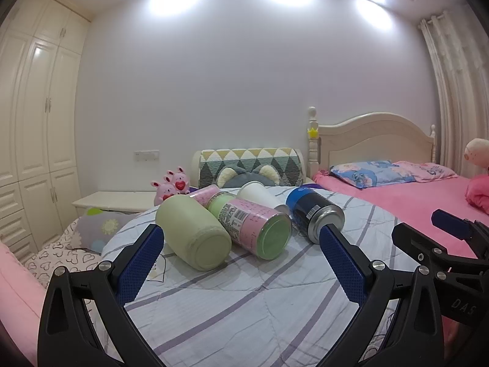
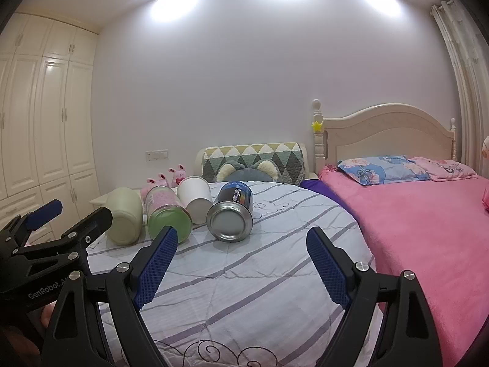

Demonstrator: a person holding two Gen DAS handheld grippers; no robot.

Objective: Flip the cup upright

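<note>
Several containers lie on their sides on a striped white quilt. A pale green cup lies leftmost, base toward me; it also shows in the right wrist view. Beside it lie a pink-labelled green jar, a white paper cup and a blue-black can. My left gripper is open and empty, just short of the green cup and jar. My right gripper is open and empty, just short of the can. The jar and paper cup lie left of the can.
A pink-blanketed bed with pillows and a cream headboard lies to the right. A quilted headboard, pink plush rabbits and a white nightstand stand behind the cups. Wardrobes line the left wall.
</note>
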